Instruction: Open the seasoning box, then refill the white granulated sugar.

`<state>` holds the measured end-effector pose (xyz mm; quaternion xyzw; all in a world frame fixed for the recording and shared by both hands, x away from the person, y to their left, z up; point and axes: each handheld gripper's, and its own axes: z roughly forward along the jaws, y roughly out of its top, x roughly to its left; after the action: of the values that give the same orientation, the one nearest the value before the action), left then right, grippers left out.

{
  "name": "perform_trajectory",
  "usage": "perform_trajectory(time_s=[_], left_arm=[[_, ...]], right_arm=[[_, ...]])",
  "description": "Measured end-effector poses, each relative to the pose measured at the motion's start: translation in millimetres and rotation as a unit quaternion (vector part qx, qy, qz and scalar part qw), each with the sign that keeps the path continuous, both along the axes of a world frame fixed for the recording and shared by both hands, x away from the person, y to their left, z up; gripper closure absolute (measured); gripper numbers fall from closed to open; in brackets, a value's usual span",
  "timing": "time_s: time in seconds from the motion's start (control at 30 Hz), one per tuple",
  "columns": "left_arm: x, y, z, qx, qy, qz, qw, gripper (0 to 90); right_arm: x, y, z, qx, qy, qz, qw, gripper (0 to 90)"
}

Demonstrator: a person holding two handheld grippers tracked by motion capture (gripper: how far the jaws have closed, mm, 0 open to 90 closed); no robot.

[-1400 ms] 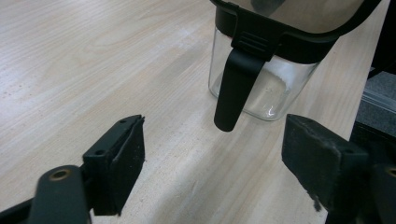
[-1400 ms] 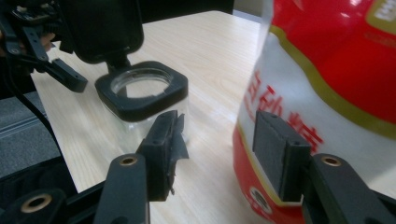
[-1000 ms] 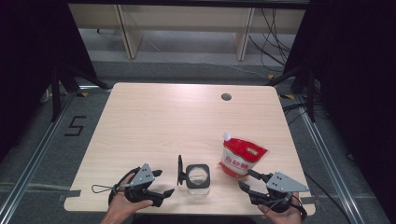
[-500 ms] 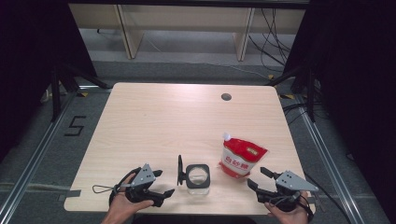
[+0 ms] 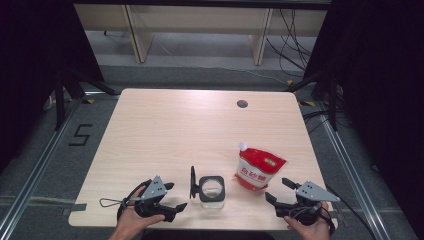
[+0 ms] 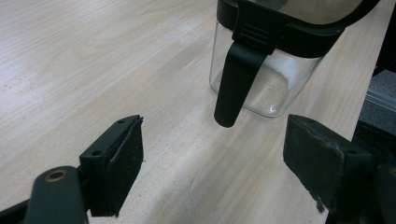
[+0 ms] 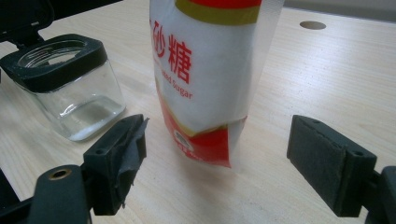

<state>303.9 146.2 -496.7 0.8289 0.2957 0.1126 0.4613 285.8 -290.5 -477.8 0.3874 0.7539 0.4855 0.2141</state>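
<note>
A clear glass jar [image 5: 212, 189] with a black rim stands near the table's front edge, its black lid [image 5: 192, 182] flipped open to the left. To its right, a red and white sugar pouch [image 5: 260, 169] stands upright. My left gripper [image 5: 176, 196] is open just left of the jar; in the left gripper view the jar [image 6: 275, 60] and its hanging black clasp [image 6: 233, 79] lie ahead of the gripper [image 6: 212, 158]. My right gripper [image 5: 276, 189] is open, its jaws having just been opening. The pouch [image 7: 210, 70] stands just ahead of that gripper [image 7: 217, 158], untouched.
The wooden table [image 5: 175, 130] has a round cable hole [image 5: 242, 104] at its far right. Dark curtains and stands flank it on both sides. A shelf frame [image 5: 200, 30] stands on the floor behind. The jar [image 7: 70, 84] sits left of the pouch.
My right gripper's jaws have spread wider and it has drawn back slightly to the right, away from the pouch. The left gripper, jar and pouch have stayed in place.
</note>
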Motion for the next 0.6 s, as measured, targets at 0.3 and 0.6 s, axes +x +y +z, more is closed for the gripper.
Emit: perform_trajectory(time_s=[0.3, 0.6], left_arm=[[0.8, 2.0, 1.4, 0.002, 0.002, 0.002, 1.0000, 19.9], [0.4, 2.3, 0.9, 0.001, 0.002, 0.007, 1.0000, 19.9]], right_arm=[[-0.3, 2.8, -1.6, 0.000, 0.005, -0.003, 1.0000, 17.6], [6.8, 4.5, -4.7, -0.006, 0.003, 0.015, 0.9999, 16.0]])
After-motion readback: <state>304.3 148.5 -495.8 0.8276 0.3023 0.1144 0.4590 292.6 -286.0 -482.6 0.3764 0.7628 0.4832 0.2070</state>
